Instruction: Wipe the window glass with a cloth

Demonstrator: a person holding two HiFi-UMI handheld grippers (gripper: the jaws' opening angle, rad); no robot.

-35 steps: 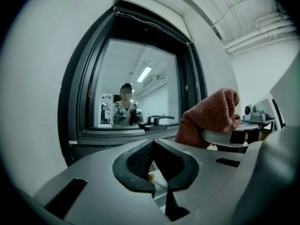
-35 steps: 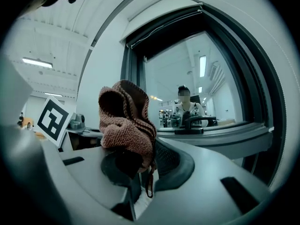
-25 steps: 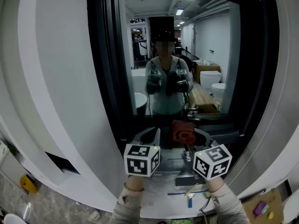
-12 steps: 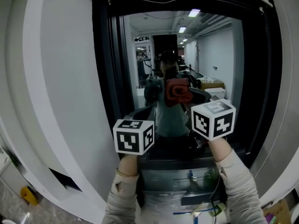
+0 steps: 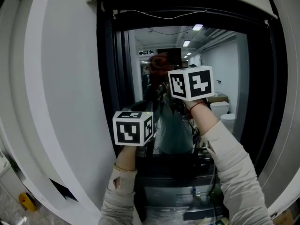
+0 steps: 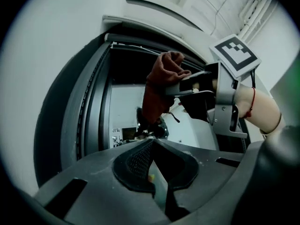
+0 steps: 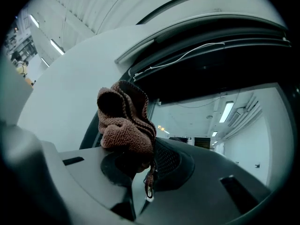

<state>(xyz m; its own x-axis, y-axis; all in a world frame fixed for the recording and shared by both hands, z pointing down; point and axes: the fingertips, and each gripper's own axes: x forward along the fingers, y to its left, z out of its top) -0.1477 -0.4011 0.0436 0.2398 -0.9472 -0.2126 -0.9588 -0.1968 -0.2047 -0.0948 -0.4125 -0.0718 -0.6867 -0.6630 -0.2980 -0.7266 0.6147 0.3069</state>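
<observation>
the left gripper [image 6: 153,142] and the right gripper [image 7: 140,156] have dark grey moulded bodies with slots and black mesh-textured pads [image 6: 138,159]. each carries a white cube [image 5: 133,128] with black square markers. the right one's side bracket [image 6: 225,93] is light grey metal with small screws [image 6: 216,116]. the sleeves [image 5: 234,172] are pale beige knit. a thin gold bracelet [image 5: 123,169] circles the left wrist, a red string [image 6: 253,100] the right.

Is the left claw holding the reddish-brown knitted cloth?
No, the left claw is closed with nothing in it, while the reddish-brown knitted cloth is pinched in the right claw.
</observation>
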